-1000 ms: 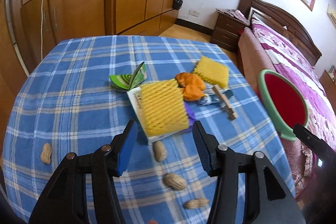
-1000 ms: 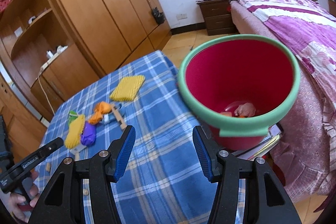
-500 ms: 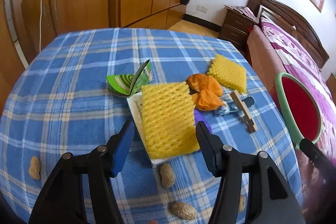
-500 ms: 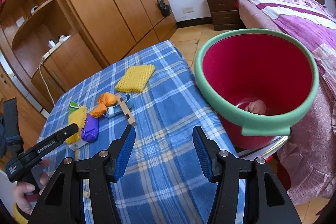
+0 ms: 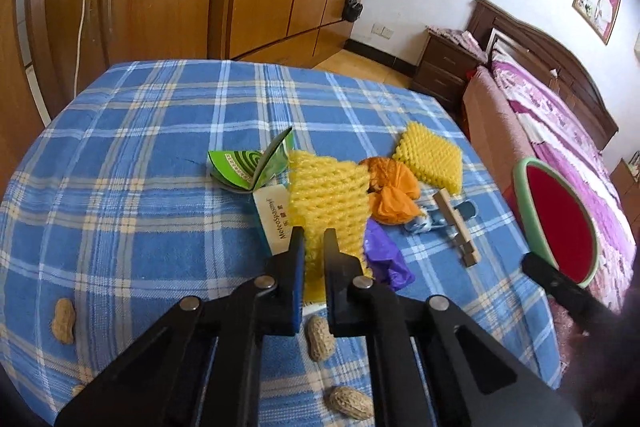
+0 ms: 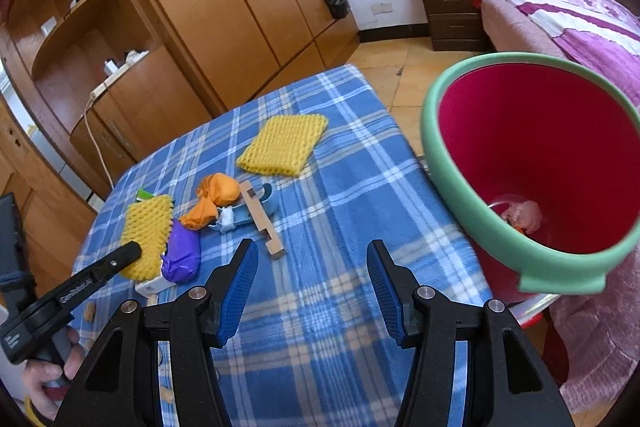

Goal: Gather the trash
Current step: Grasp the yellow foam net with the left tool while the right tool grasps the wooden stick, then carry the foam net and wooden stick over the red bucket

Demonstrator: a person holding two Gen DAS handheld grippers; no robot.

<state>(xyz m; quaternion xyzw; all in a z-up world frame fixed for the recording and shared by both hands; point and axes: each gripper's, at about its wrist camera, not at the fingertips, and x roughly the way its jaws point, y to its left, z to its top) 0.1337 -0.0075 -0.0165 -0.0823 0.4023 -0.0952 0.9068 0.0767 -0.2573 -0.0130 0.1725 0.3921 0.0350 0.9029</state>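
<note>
Fingers (image 5: 297, 259) of left gripper (image 5: 313, 247) pinched nearly shut on near edge of yellow foam net (image 5: 328, 199), lying on desk (image 5: 160, 227) over white packet (image 5: 272, 219). Fingers (image 6: 240, 279) of right gripper (image 6: 312, 267) half spread, holding nothing, above bare cloth. Beside the net: purple wrapper (image 5: 384, 259), orange bag (image 5: 392, 199), wooden stick (image 5: 456, 223), second foam net (image 5: 428, 159). Red bin (image 6: 532, 167) past desk edge, well apart from the net. Peanuts (image 5: 320, 339) near left gripper.
</note>
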